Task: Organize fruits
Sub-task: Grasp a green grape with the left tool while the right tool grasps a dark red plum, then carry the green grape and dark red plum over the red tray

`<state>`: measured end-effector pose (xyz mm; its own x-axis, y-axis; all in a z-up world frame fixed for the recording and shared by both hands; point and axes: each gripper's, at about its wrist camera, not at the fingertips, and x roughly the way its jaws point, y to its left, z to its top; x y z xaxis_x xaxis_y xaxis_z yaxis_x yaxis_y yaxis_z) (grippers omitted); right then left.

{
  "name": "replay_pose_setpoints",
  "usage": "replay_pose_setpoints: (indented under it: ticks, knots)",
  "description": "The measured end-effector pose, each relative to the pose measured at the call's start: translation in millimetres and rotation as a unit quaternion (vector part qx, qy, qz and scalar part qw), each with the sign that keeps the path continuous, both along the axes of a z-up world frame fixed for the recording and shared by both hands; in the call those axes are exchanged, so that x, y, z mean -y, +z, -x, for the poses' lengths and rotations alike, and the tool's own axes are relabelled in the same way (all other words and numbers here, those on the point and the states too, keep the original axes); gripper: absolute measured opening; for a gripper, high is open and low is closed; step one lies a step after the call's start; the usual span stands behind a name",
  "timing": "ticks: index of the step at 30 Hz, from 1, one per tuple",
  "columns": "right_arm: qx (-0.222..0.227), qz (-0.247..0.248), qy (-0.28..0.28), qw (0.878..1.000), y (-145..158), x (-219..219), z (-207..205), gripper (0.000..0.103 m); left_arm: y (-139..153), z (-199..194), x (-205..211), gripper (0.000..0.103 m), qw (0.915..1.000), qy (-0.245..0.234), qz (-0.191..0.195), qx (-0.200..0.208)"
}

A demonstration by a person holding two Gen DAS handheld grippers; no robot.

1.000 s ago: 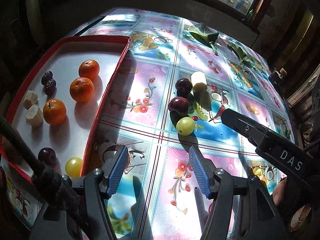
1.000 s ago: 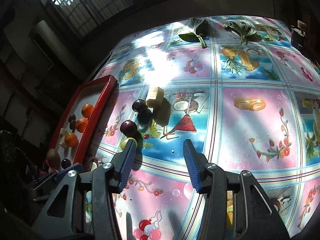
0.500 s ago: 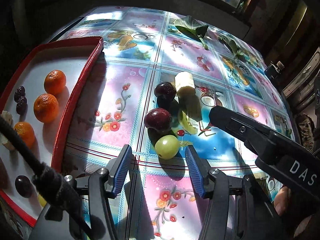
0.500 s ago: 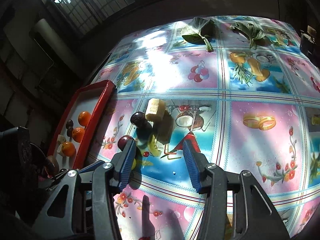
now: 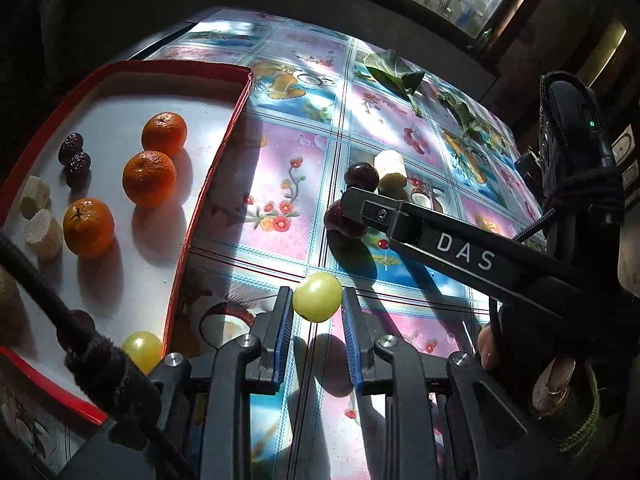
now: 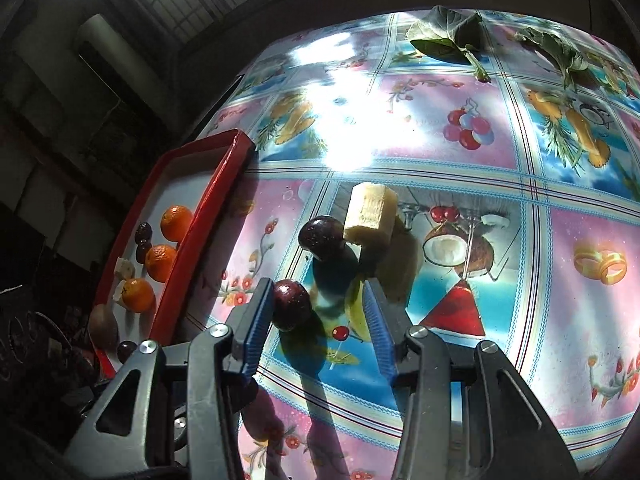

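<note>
left gripper (image 5: 317,312): clamped on a round pale green grape (image 5: 317,297), lower centre.
right gripper (image 6: 316,312): jaws apart, closing around a dark red plum (image 6: 291,305).
tip: carry grape level to red-rimmed white tray (image 5: 208,176), upper left.

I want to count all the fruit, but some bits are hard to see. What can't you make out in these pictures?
- Left wrist view: the dark round fruit in the red-rimmed white tray is half hidden by a black cable.
- Left wrist view: the dark red plum is partly covered by the right hand-held gripper.
- Right wrist view: the brown fruit at the tray's near end is too dim to name.
</note>
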<state>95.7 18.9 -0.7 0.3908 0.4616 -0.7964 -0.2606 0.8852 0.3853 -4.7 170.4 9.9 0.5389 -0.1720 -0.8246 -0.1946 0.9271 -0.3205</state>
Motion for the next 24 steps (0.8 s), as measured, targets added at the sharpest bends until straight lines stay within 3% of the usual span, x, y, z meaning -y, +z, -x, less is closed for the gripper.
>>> replay_pose_setpoints:
  ticks: [9, 13, 24]
  knots:
    - [0.016, 0.038, 0.035, 0.999, -2, -31, 14, 0.047, 0, 15, -17, 0.023, 0.9998, 0.014, 0.011, -0.002]
    - [0.020, 0.050, 0.043, 0.998, -4, -42, 13, 0.031, 3, 19, -21, 0.023, 0.9998, 0.019, 0.011, 0.004]
    - [0.043, 0.038, 0.030, 0.998, 24, -27, 38, 0.031, 27, 37, -36, 0.023, 0.9985, 0.042, -0.003, 0.034]
